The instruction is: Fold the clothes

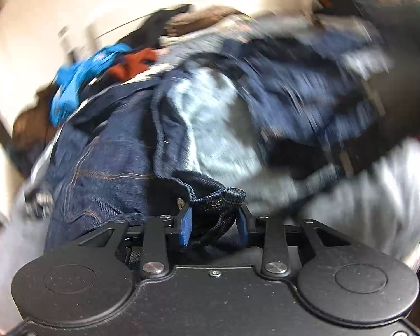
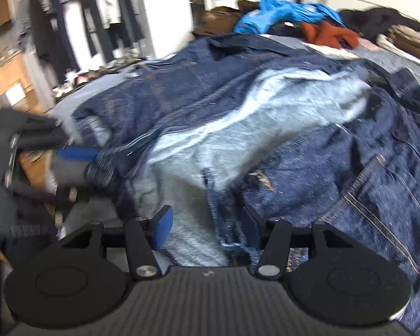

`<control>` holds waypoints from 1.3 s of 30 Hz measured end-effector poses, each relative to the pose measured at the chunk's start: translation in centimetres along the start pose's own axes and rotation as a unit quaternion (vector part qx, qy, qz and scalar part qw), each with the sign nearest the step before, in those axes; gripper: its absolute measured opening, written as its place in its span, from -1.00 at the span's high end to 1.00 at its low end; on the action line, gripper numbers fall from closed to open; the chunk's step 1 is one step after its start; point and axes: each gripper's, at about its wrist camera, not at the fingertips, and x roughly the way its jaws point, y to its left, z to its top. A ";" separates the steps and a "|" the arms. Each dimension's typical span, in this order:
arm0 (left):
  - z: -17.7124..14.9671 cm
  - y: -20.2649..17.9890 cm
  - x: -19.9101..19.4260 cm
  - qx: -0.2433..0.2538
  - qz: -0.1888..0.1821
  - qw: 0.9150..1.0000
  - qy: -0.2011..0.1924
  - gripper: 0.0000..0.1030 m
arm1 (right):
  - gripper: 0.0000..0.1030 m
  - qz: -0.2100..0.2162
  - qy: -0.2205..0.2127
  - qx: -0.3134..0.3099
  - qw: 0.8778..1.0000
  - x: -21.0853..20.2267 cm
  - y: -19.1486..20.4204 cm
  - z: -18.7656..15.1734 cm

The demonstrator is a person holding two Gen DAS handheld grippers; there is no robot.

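**Claws on the jeans**

Left claw pinches a bunched hem of the dark jeans. Right claw stands half parted around denim at the pale inside; whether its pads press is unclear. Farther back lie a blue garment and a rust one.

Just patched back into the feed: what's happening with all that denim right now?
A person is working a pair of dark jeans, turned partly inside out, spread on a bed. The left gripper is clamped on a bunched denim hem. The right gripper sits low over the pale inner side near a seam, cloth between its fingers, though a grip isn't clear. A blue garment and a rust-orange one lie behind. Nothing is folded yet.
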 end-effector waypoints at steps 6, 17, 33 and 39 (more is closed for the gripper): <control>3.8 3.8 -1.8 -0.144 -0.072 0.984 -0.075 0.44 | -0.03 0.032 0.005 -0.025 0.999 0.1 0.5 -1.0; 1.7 -3.8 5.7 0.030 -0.085 0.993 0.078 0.24 | -0.07 0.076 0.041 -0.035 0.996 -1.1 0.4 -1.6; 2.1 2.6 2.8 -0.187 -0.140 0.970 0.059 0.07 | -0.24 0.096 -0.068 0.116 0.986 -4.5 -4.1 0.0; 2.6 2.1 5.4 -0.201 -0.139 0.967 0.065 0.70 | -0.24 0.069 -0.017 0.097 0.993 -1.2 -3.2 -0.6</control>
